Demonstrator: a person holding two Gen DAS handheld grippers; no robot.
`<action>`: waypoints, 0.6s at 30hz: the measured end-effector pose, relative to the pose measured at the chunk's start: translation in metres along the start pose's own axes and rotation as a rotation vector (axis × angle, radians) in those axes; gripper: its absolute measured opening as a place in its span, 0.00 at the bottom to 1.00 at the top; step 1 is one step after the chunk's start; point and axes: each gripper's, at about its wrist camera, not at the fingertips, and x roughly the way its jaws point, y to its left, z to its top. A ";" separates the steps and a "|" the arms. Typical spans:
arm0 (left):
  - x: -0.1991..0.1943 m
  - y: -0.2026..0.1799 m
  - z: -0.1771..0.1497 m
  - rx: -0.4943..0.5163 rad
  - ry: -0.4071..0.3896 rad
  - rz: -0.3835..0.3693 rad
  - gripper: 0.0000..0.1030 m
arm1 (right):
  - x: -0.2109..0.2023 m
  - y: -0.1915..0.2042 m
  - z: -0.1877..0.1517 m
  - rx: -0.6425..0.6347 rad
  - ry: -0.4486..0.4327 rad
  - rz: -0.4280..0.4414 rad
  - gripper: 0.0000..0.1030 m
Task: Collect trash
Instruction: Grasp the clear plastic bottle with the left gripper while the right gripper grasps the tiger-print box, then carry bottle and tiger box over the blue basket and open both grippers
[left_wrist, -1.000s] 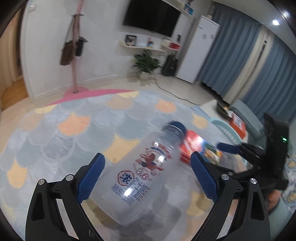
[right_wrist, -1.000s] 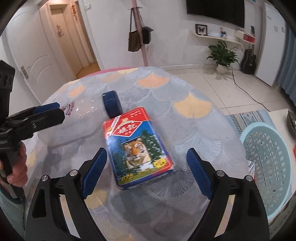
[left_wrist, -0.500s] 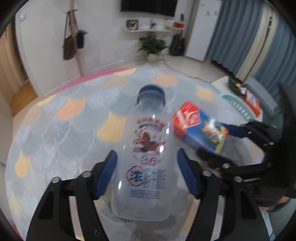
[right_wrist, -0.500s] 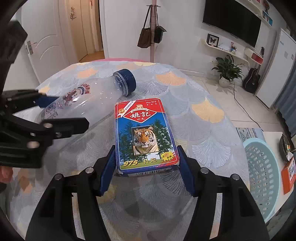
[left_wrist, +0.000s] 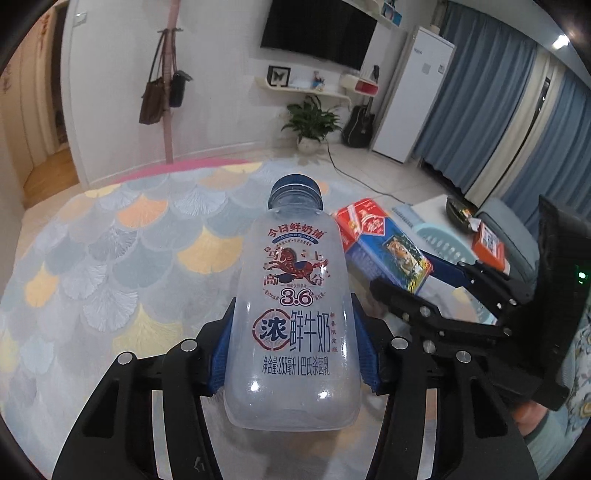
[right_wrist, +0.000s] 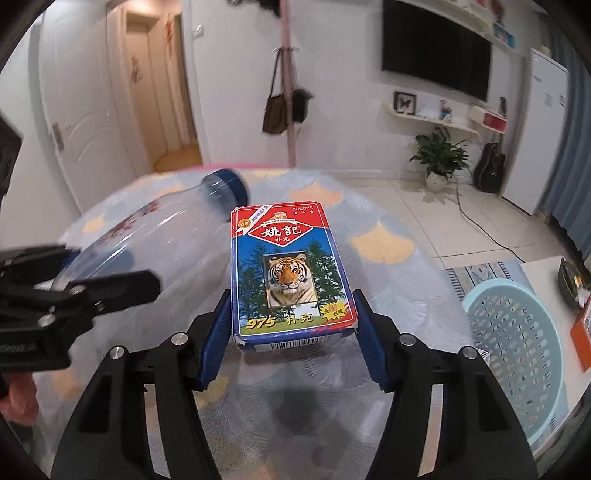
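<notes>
1. Both grippers have closed in since a second ago, when their jaws stood wide around things lying on the rug; now each carries its thing lifted off it.
2. Left gripper (left_wrist: 293, 354): its blue pads press both sides of the clear milk bottle (left_wrist: 295, 302), jaws closing the last bit. The blue cap (left_wrist: 294, 189) points away from the camera.
3. Right gripper (right_wrist: 291, 332): clamped on the sides of the playing-card box (right_wrist: 286, 273), tiger face up.
4. Bottle and box hang side by side above the scallop-patterned rug (left_wrist: 110, 258).
5. A light-blue basket (right_wrist: 517, 343) stands past the rug's right edge, well apart from the box.
</notes>
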 end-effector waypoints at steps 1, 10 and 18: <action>-0.007 -0.004 0.000 0.000 -0.013 -0.001 0.51 | -0.006 -0.003 -0.001 0.024 -0.029 -0.020 0.57; -0.049 -0.064 0.006 0.086 -0.108 -0.057 0.52 | -0.058 -0.056 -0.012 0.202 -0.130 -0.133 0.57; -0.045 -0.140 0.022 0.193 -0.152 -0.180 0.52 | -0.125 -0.139 -0.028 0.292 -0.179 -0.385 0.57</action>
